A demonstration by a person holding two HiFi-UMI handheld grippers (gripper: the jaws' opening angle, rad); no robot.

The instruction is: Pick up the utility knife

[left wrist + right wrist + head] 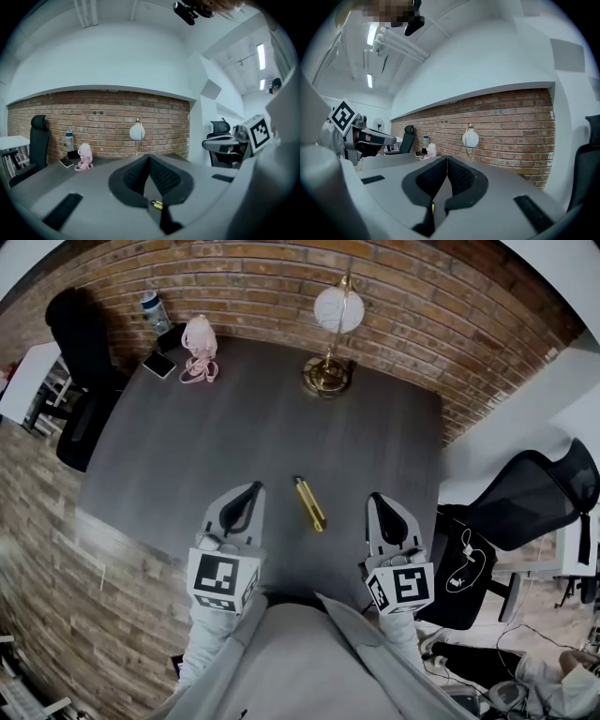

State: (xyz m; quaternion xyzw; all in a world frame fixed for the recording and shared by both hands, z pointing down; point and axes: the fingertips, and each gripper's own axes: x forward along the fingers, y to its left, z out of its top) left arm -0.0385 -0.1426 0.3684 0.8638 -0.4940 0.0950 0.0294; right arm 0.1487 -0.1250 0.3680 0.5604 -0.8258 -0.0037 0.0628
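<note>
A yellow and black utility knife [310,503] lies on the dark grey table [187,456], between my two grippers and a little ahead of them. My left gripper [254,487] hovers to the knife's left with its jaws closed together and nothing in them. My right gripper [376,497] hovers to the knife's right, shut and empty too. In the left gripper view a bit of the knife [156,204] shows through the gap below the closed jaws. In the right gripper view a yellow sliver of the knife [433,206] shows the same way.
A brass lamp with a white globe [333,334] stands at the table's far side by the brick wall. A pink object [198,348], a phone [158,364] and a water bottle [155,310] sit at the far left corner. Black office chairs stand at left [80,371] and right [534,493].
</note>
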